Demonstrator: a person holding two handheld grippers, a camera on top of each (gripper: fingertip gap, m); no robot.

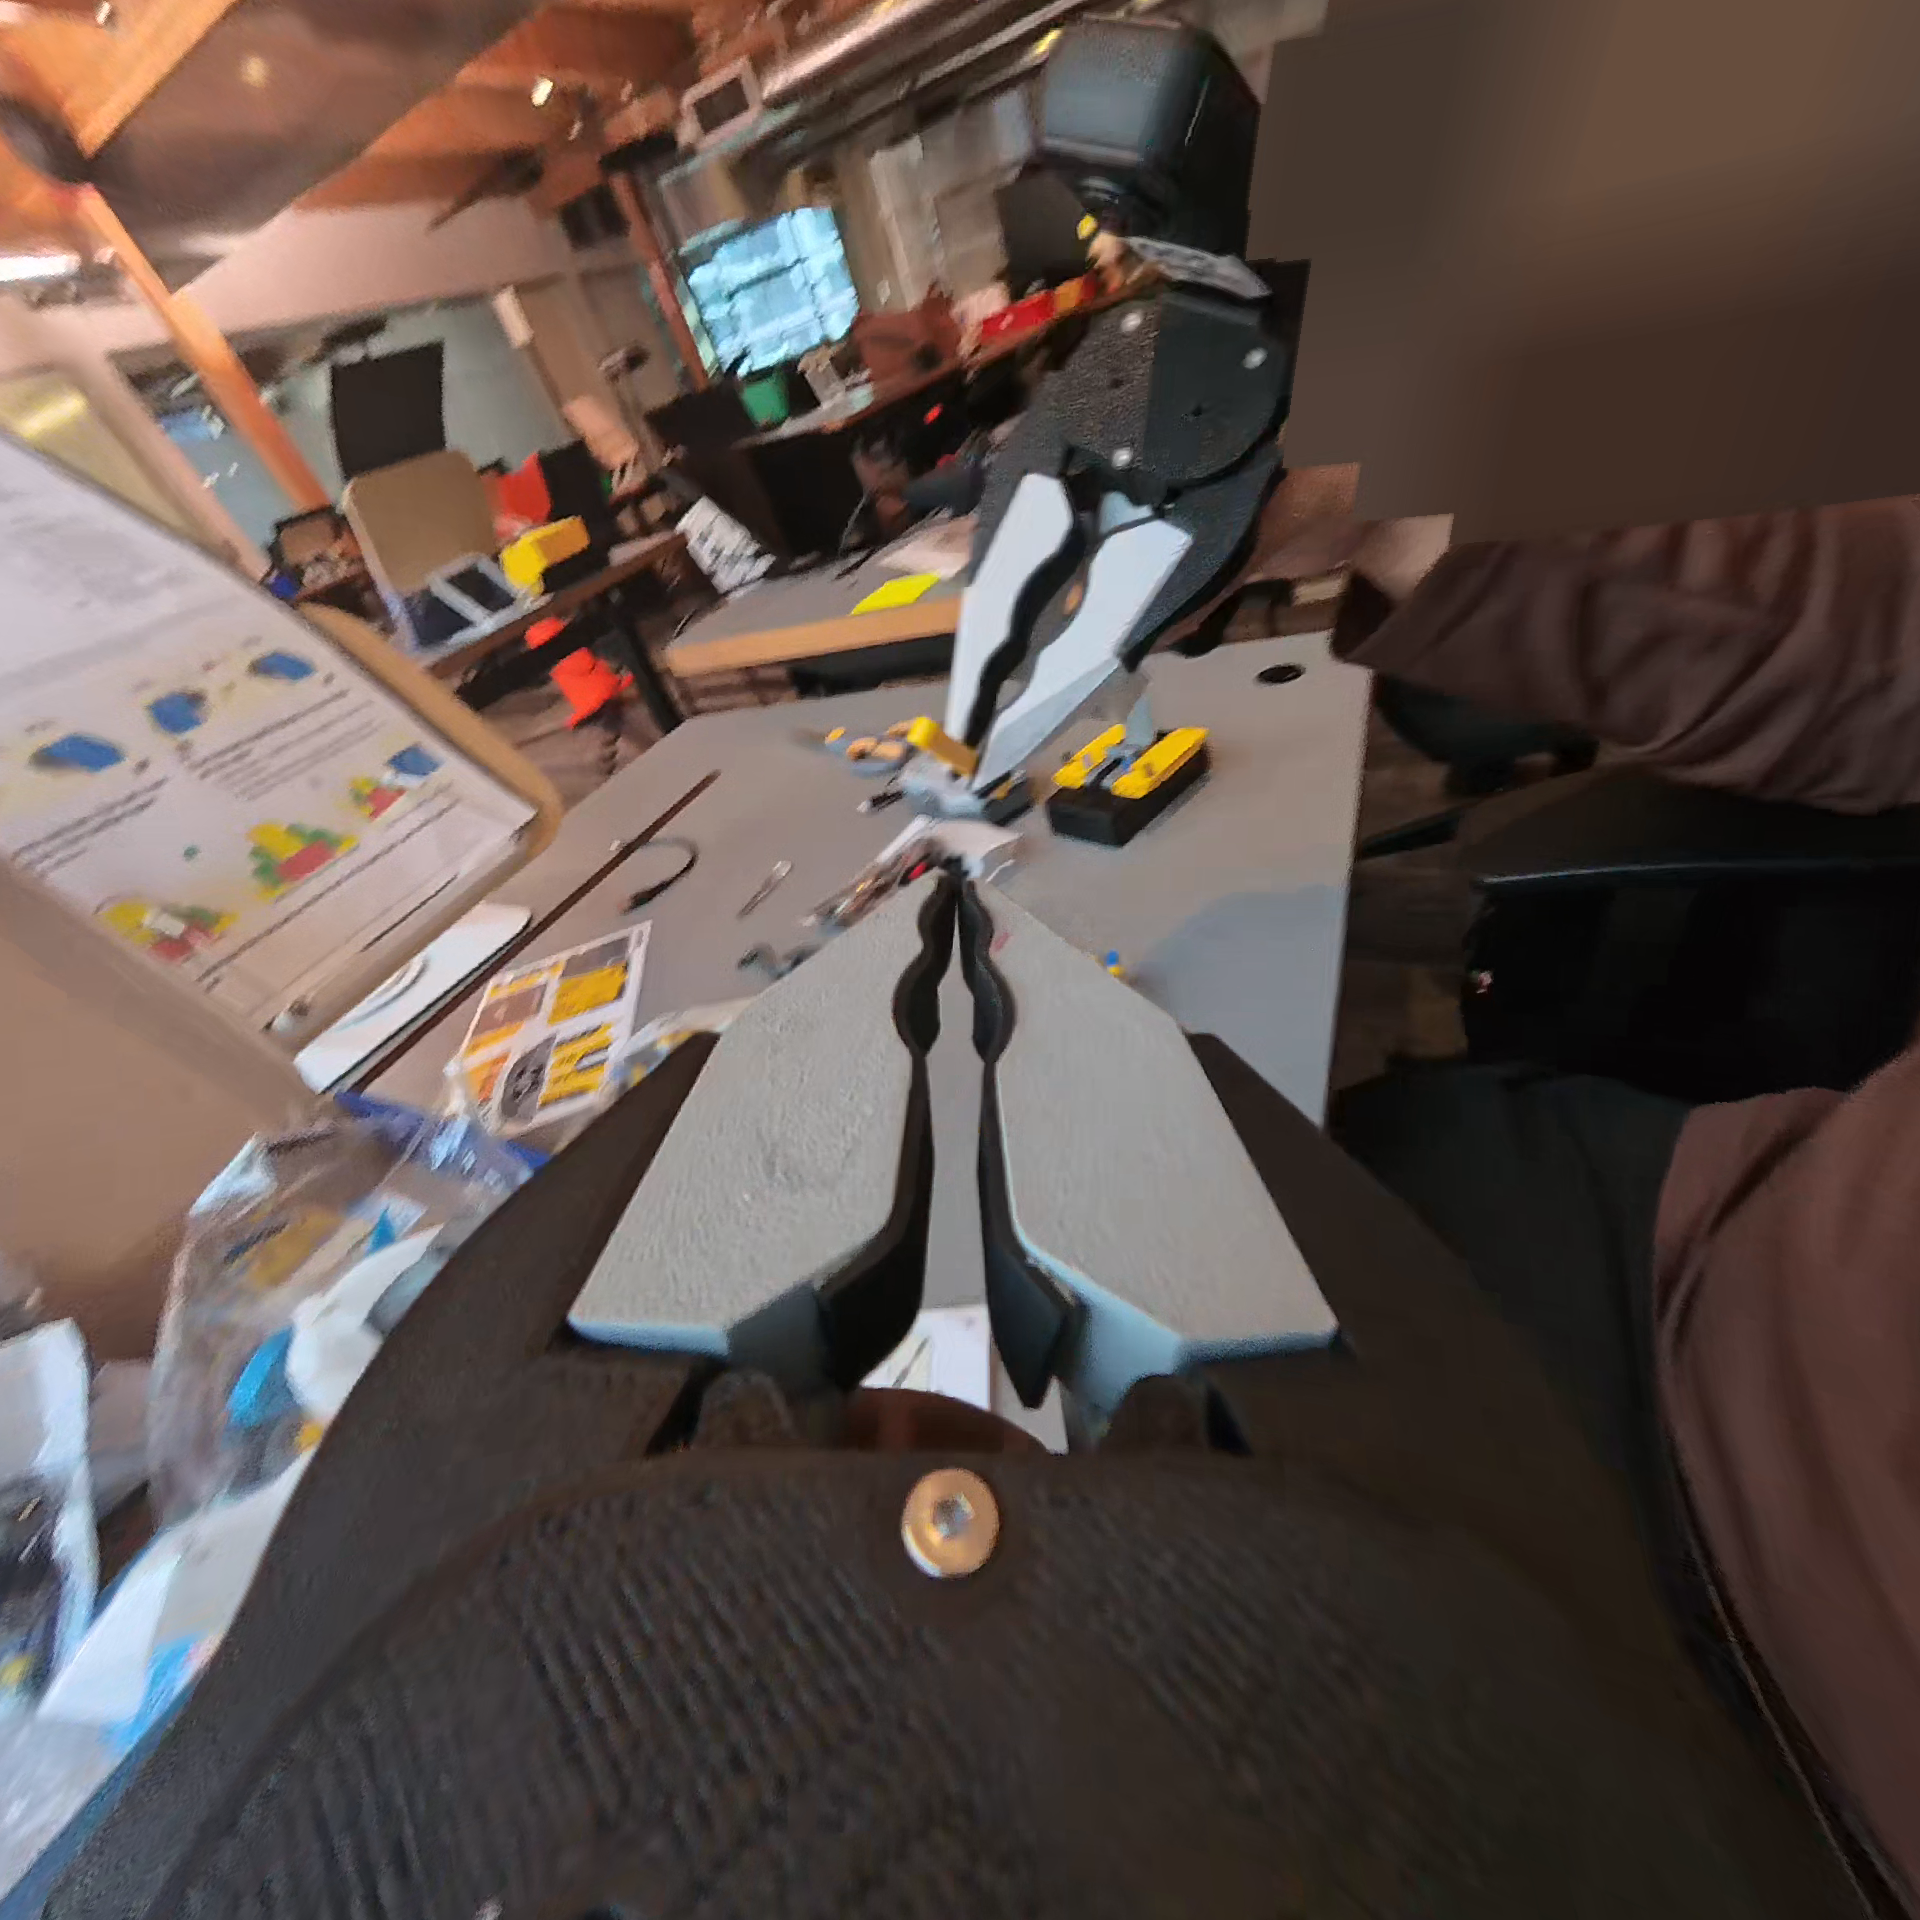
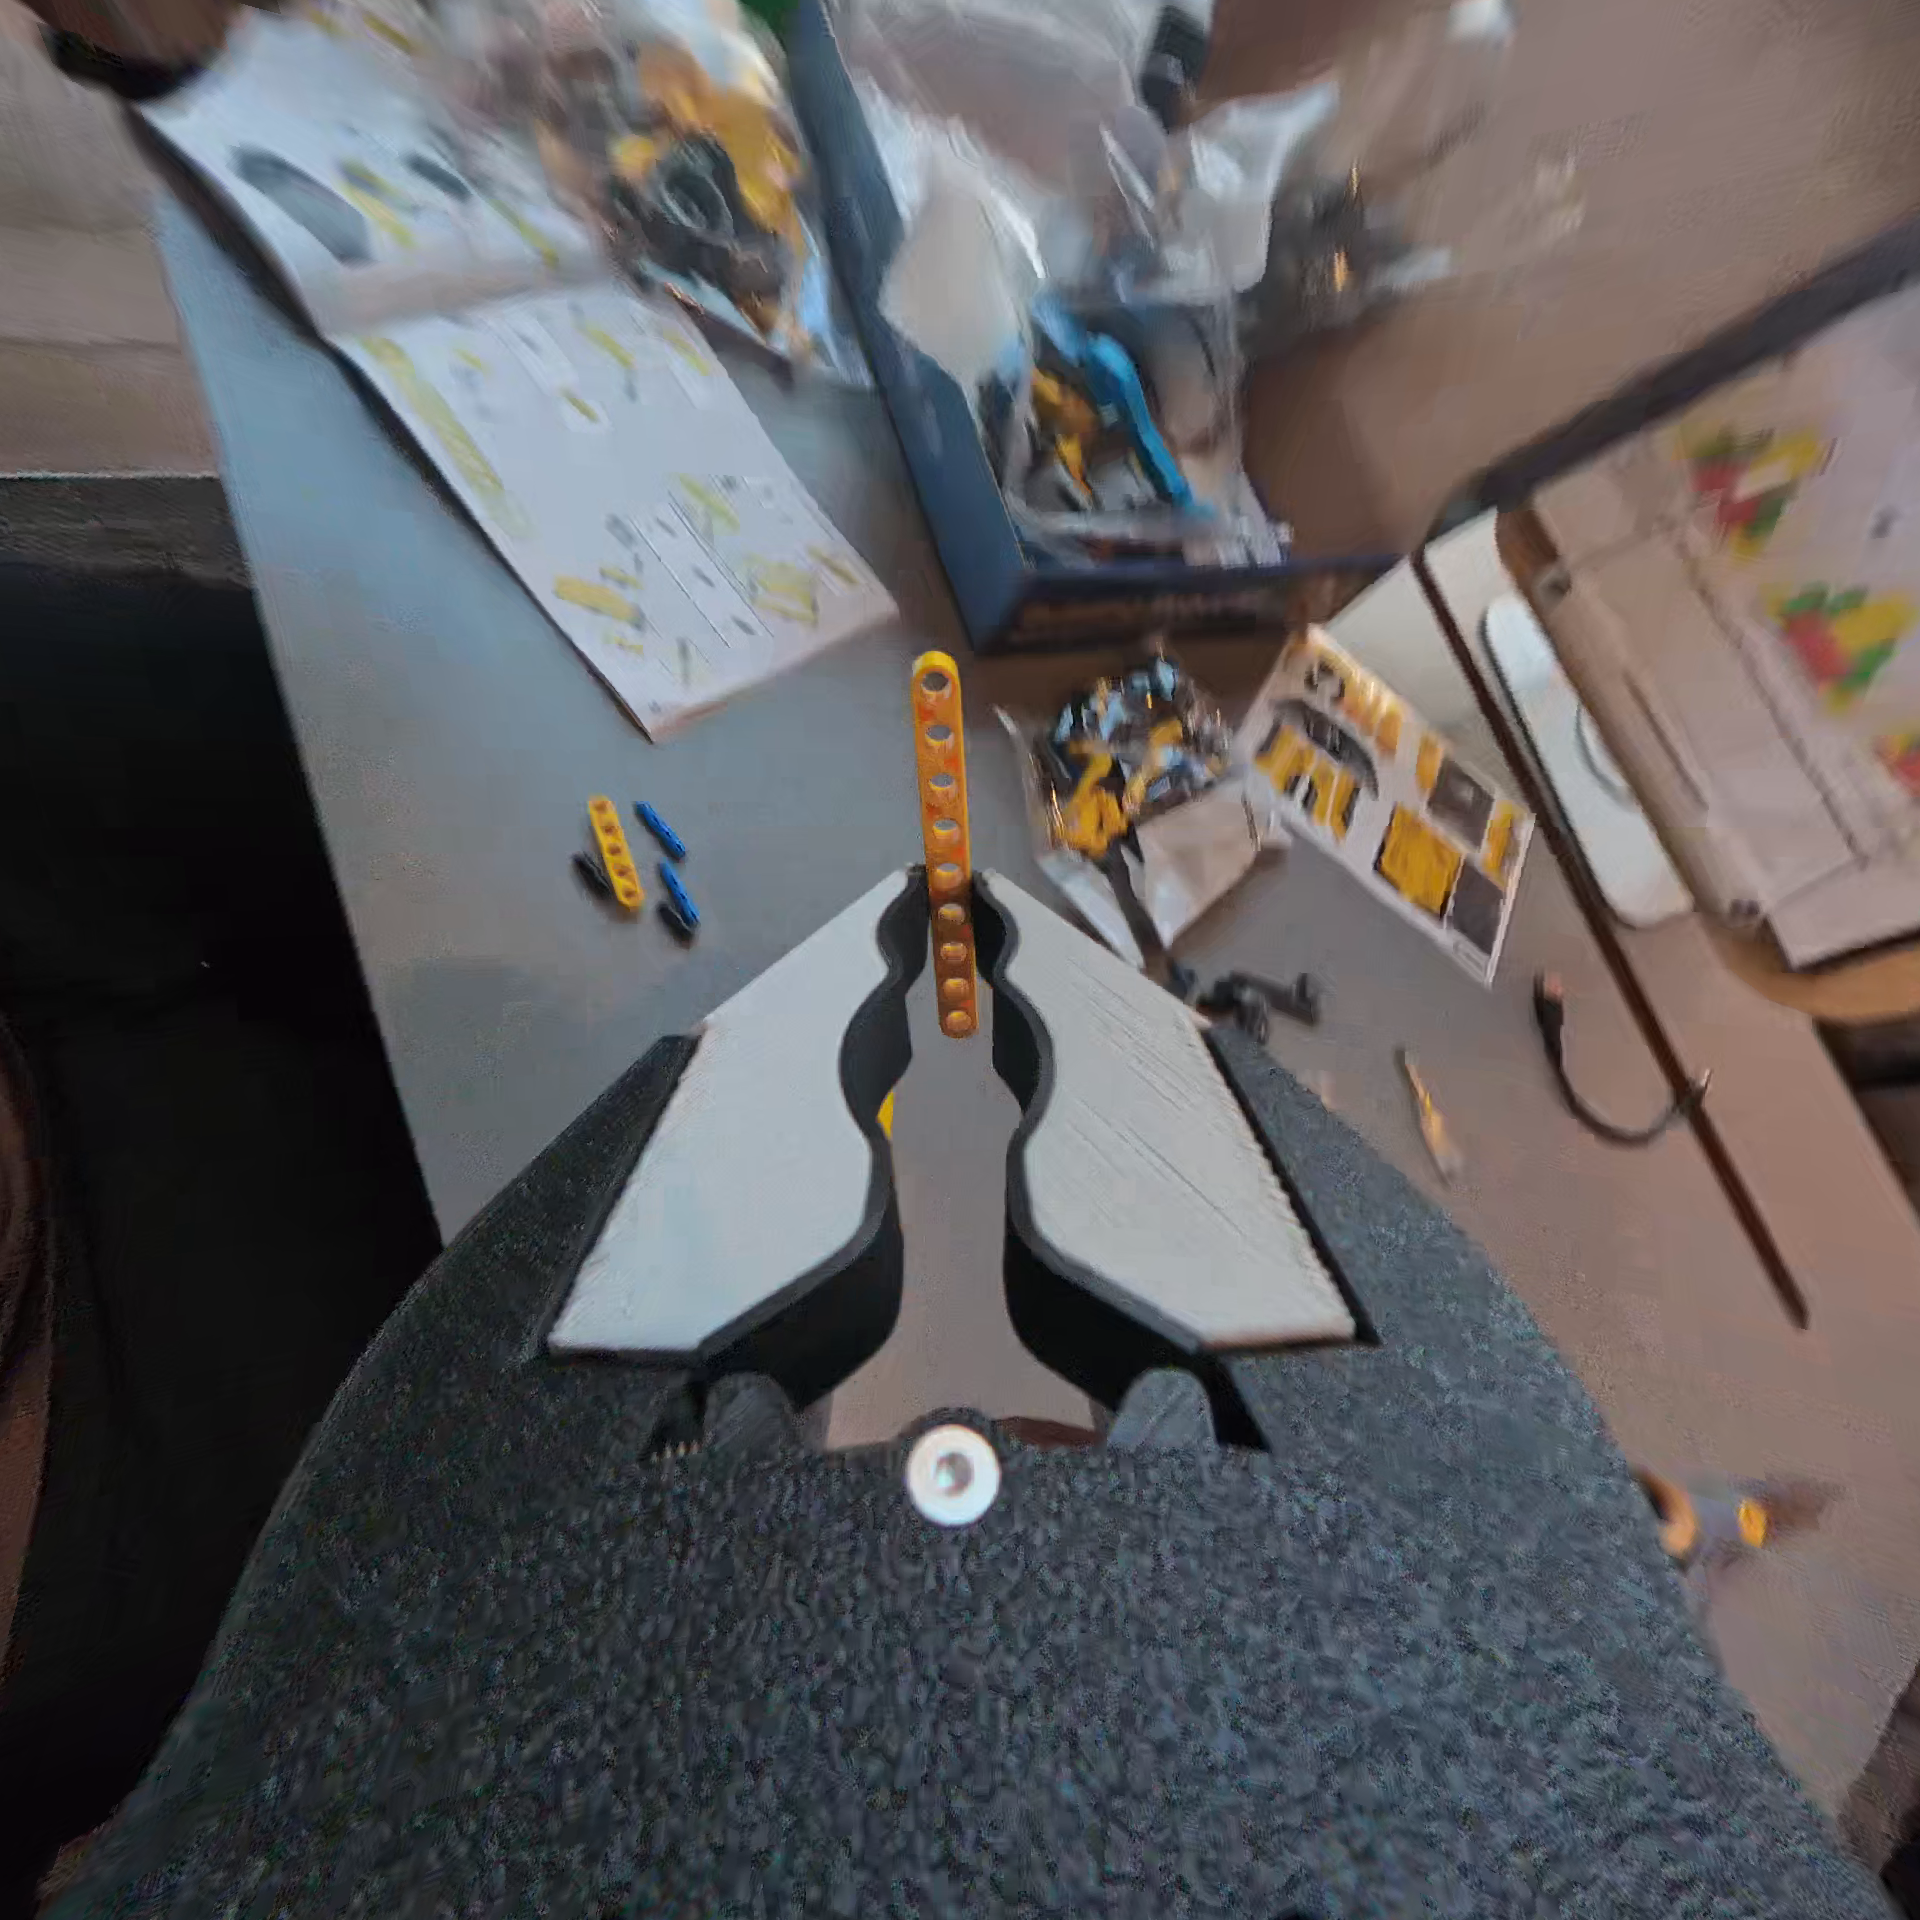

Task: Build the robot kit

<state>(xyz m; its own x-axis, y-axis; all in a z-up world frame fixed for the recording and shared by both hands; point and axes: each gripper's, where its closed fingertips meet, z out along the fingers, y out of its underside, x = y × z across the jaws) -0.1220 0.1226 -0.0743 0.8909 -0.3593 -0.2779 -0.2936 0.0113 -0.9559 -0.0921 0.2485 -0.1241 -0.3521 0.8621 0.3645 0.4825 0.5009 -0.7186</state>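
My right gripper point(image 2: 948, 883) is shut on a long yellow beam with several holes point(image 2: 940, 790), which sticks out past the fingertips above the grey table point(image 2: 436, 935). In the left wrist view the right gripper point(image 1: 971, 753) holds this yellow beam point(image 1: 940, 743) just above a small grey and yellow assembly point(image 1: 961, 795). My left gripper point(image 1: 956, 888) is shut with nothing between its fingers, over the table short of a small pile of parts point(image 1: 883, 883). A black and yellow block assembly point(image 1: 1127, 779) sits to the right of the right gripper.
A short yellow beam point(image 2: 615, 852) lies with blue pins point(image 2: 661, 829) and black pins. An open instruction booklet point(image 2: 582, 457), a blue box with bags of parts point(image 2: 1060, 436), a bag of parts point(image 2: 1132, 769) and a sticker sheet point(image 2: 1392, 810) lie beyond. A brown sleeve point(image 1: 1662, 644) is at right. About 15 centimetres separates my left fingertips from my right.
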